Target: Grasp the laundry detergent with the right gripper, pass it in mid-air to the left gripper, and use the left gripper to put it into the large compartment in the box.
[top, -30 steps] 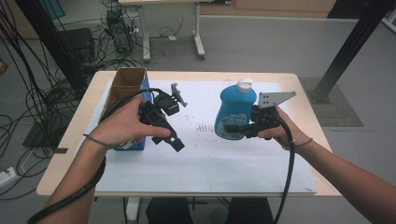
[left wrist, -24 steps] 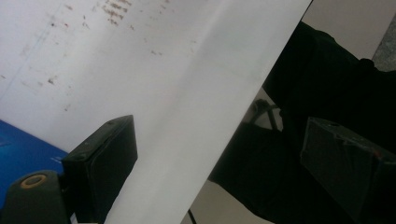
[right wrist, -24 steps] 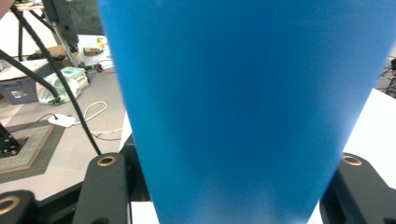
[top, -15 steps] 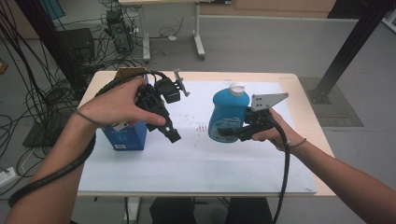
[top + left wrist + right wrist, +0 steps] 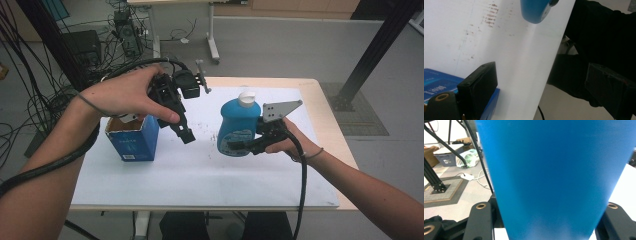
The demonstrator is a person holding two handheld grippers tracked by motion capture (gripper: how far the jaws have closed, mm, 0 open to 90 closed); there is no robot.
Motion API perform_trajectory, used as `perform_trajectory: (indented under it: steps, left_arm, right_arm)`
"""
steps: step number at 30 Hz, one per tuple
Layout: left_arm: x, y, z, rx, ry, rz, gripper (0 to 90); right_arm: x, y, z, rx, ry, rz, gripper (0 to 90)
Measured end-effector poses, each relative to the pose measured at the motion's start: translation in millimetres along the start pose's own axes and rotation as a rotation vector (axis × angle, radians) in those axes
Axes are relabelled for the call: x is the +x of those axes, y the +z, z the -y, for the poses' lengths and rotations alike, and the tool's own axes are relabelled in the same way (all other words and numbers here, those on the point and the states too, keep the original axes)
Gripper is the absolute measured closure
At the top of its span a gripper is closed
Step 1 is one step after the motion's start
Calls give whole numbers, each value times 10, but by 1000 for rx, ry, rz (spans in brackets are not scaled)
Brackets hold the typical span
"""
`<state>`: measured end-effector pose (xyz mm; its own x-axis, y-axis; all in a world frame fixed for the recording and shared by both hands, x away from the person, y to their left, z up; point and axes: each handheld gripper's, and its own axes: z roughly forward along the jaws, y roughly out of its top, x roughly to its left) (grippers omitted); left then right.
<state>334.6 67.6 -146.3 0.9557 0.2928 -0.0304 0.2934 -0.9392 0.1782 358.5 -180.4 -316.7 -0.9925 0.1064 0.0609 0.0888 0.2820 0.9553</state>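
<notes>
above the blue box (image 5: 132, 137) at the table's (image 5: 200, 175) left, the left hand (image 5: 127, 95) holds its tool (image 5: 186, 134) raised, tilted down-right, jaws apart and empty. at mid-table the right tool (image 5: 239, 145), reaching leftward from the right hand (image 5: 287, 142), is clamped on the blue bottle (image 5: 237, 127), held upright.

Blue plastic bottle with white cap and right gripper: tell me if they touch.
Touching. The right gripper view shows the blue bottle filling the gap between the right gripper jaws.
</notes>
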Motion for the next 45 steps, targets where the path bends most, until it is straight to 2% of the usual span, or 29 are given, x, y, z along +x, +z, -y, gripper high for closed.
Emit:
perform_trajectory:
  steps: [9,21,45]
  left_arm:
    - [-67,-59,-89,27,46,8,111]
    - [-130,-66,-161,44,78,8,111]
    - [-204,-29,-322,17,115,5,112]
  right_arm:
    - [32,51,-67,0,-15,-25,409]
    - [86,176,-141,8,-38,-62,409]
    - [161,386,-247,14,-72,-108,409]
